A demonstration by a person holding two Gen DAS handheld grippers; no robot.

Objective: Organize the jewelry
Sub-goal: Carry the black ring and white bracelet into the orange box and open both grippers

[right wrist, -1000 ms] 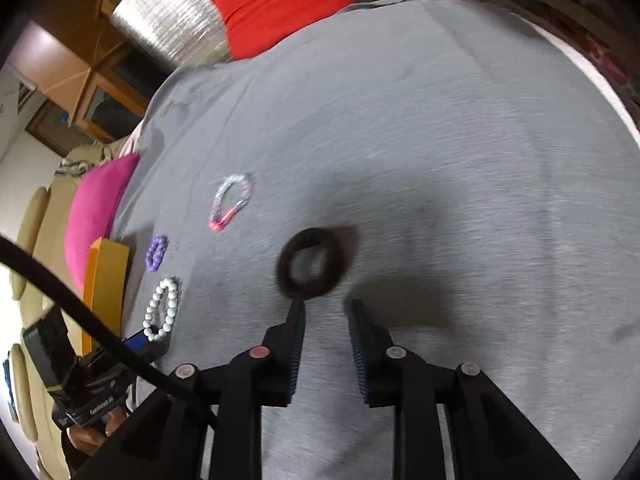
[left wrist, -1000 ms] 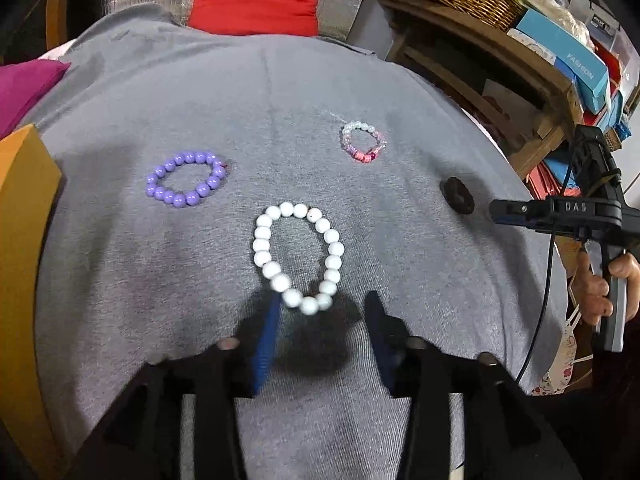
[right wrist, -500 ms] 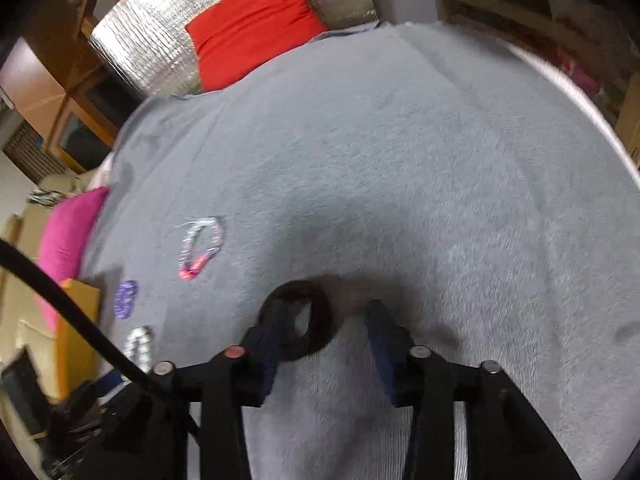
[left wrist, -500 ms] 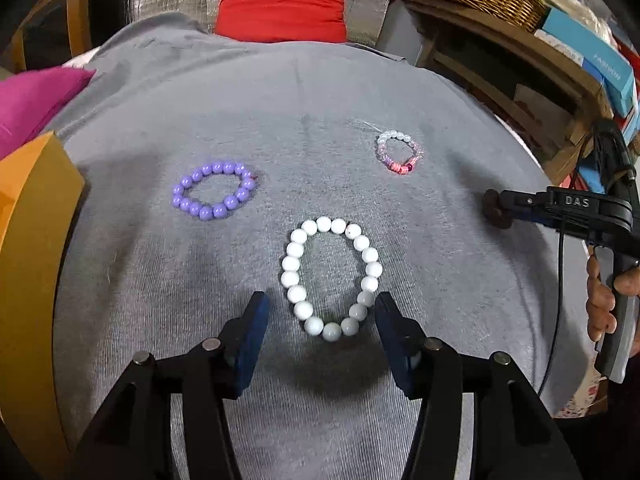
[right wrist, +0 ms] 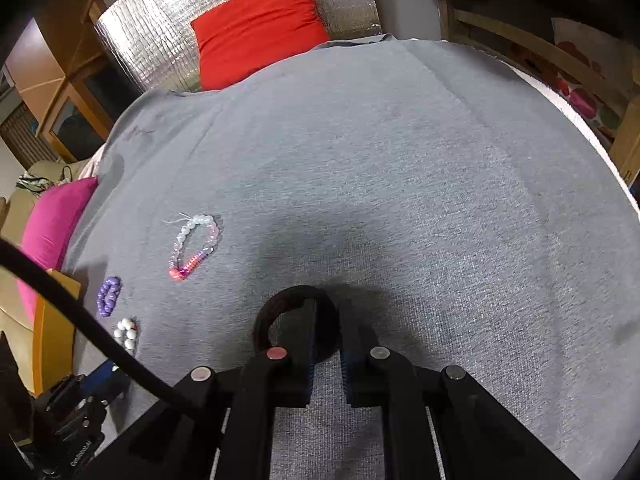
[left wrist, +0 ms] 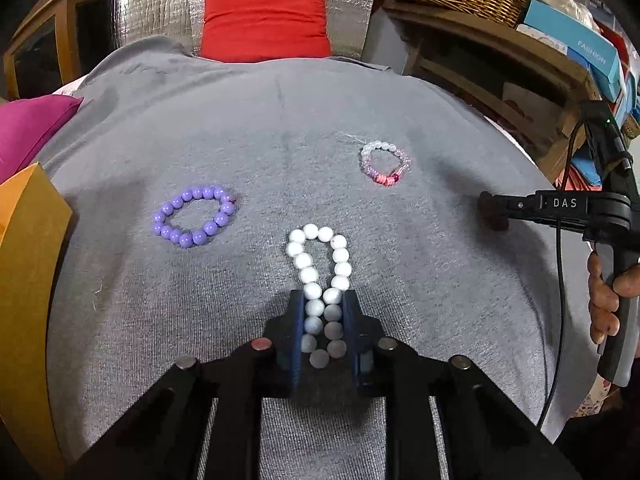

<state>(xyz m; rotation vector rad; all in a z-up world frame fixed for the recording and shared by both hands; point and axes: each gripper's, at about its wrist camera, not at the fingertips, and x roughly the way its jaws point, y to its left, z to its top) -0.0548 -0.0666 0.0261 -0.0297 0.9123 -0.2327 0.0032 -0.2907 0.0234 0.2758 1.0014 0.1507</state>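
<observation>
left wrist view is showing the left gripper [left wrist: 322,312] pinching the white round-bead bracelet [left wrist: 320,280], its jaws having just been closing so that the loop is lying squeezed into a narrow double row between the blue pads, with the far end of the loop sticking out past the fingertips onto the grey knit cloth [left wrist: 280,128]. the purple round-bead bracelet [left wrist: 195,216] is lying flat on the cloth to the left and a little further away, apart from the white one. the small bracelet of clear and pink beads [left wrist: 385,163] is lying further off to the right. at the right edge a hand [left wrist: 608,300] is gripping the handle of the right gripper [left wrist: 494,211], whose tips are sitting on a dark ring at the cloth.

right wrist view is showing the right gripper [right wrist: 327,336] with its jaws having just been closing; they are now pressing on the right side of the dark fuzzy hair tie [right wrist: 296,320], and the rest of the ring is bulging out to the left of the left finger. the clear and pink bracelet [right wrist: 195,246] is lying to the upper left, and the purple [right wrist: 108,297] and white [right wrist: 127,333] bracelets are showing near the left edge beside an orange box [right wrist: 54,332]. a red cushion [right wrist: 260,28] is leaning at the far end.
</observation>
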